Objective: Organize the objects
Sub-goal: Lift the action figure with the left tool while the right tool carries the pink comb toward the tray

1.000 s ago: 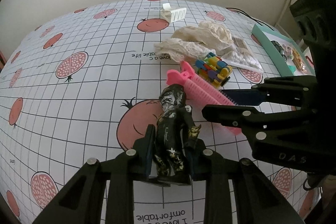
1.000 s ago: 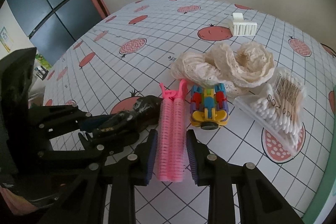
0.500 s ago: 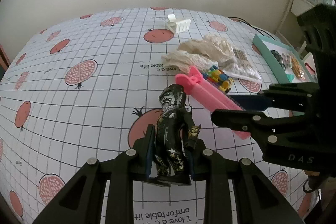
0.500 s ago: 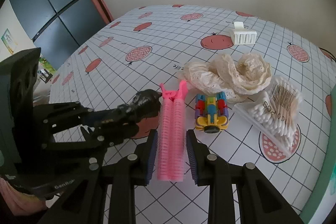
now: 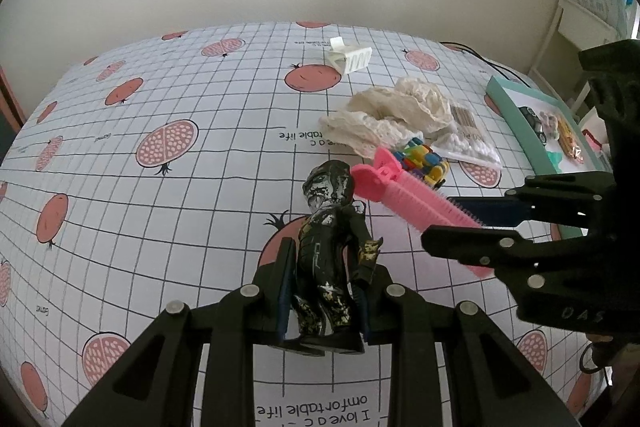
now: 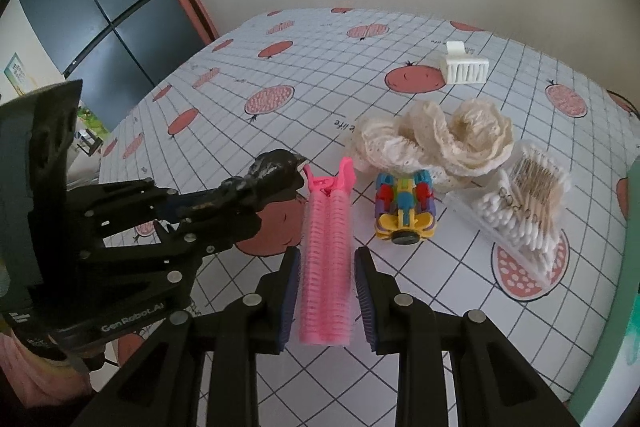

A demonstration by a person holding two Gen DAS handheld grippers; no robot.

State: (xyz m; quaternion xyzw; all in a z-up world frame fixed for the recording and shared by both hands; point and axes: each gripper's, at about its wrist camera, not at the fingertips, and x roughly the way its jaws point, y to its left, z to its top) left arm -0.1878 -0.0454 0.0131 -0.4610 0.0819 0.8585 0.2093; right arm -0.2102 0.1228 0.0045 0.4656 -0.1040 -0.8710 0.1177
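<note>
Now both are loaded: the left gripper (image 5: 324, 291) clamps a dark toy figure (image 5: 332, 247), the right gripper (image 6: 326, 287) a pink hair clip (image 6: 328, 251), both above the bench (image 5: 180, 207). Next, probably, carry them to the teal tray (image 5: 516, 119).

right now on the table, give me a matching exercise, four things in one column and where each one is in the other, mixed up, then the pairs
Things:
1. dark toy figure
2. pink hair clip
3. white claw clip
4. cotton swab pack

Places:
A. far end of the tablecloth, alone
B. between the right gripper fingers
C. right of the colourful toy car
D. between the left gripper fingers

Pairs: 1-D, 2-B, 3-A, 4-C
</note>
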